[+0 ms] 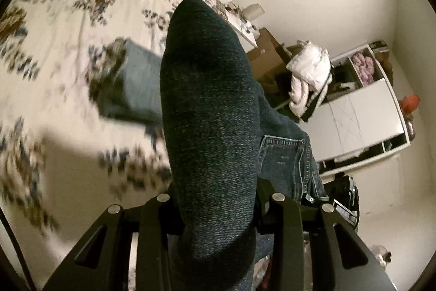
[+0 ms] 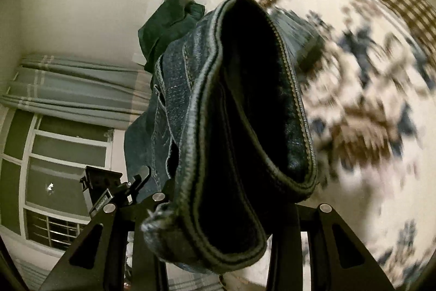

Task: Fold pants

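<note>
Two views, one pair of jeans held up off the bed.

Left view, grip: the left gripper has its jaws drawn in on a thick fold of the jeans; the fingertips are buried in denim.
Left view, jeans: the fold stands up the middle of the frame; a back pocket hangs just right of it.
Left view, edges: the bed fills the left side, its far edge running beside a white shelf and boxes.
Left view, room: a folded garment lies on the bed, left of the fold; the cover around it is bare.
Right view, grip: the right gripper is closed on the jeans at the waistband, which gapes open and dark.
Right view, edges: the waistband's stitched rim loops the frame centre.
Right view only: window, curtain, and the other gripper low left.
</note>
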Demonstrator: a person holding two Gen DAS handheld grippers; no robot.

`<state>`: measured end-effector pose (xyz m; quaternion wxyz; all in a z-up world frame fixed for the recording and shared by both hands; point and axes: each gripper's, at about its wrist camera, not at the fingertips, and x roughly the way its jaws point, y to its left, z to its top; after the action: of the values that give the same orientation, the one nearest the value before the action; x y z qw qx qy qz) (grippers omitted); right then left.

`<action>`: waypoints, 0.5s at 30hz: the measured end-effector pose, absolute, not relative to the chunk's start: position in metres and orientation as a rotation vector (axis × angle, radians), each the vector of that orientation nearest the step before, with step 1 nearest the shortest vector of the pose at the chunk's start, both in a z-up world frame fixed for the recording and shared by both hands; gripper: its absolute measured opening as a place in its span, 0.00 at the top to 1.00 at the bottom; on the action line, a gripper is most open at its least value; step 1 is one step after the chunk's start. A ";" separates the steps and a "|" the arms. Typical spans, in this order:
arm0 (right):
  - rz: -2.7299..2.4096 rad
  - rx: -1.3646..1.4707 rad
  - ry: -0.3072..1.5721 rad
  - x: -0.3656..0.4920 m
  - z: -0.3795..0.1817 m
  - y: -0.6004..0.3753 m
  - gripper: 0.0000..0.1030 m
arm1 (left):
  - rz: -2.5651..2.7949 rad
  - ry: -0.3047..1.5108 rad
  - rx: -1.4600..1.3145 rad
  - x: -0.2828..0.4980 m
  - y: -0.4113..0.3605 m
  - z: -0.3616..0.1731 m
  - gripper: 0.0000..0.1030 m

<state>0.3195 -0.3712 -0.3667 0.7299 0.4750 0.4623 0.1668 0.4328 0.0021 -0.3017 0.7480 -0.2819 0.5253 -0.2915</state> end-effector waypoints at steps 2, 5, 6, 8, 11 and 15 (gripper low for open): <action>0.374 1.035 1.018 0.373 -0.374 -0.376 0.63 | -0.631 1.147 -0.615 0.475 -0.005 -0.313 0.70; 0.379 1.029 1.027 0.449 -0.393 -0.382 0.63 | -0.620 1.160 -0.631 0.542 -0.014 -0.341 0.70; 0.376 1.030 1.033 0.472 -0.407 -0.384 0.63 | -0.618 1.167 -0.636 0.563 -0.017 -0.354 0.70; 0.366 1.027 1.048 0.521 -0.437 -0.387 0.63 | -0.606 1.195 -0.641 0.605 -0.021 -0.384 0.69; 0.335 1.042 1.094 0.577 -0.499 -0.391 0.63 | -0.556 1.286 -0.639 0.655 -0.024 -0.442 0.56; 0.178 0.997 1.297 0.609 -0.585 -0.392 0.50 | -0.356 1.450 -0.473 0.680 -0.017 -0.525 0.45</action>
<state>0.6090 -0.3921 -0.5851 0.6800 0.4441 0.5780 0.0793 0.6797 -0.0170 -0.5252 0.7086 -0.2130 0.6533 -0.1603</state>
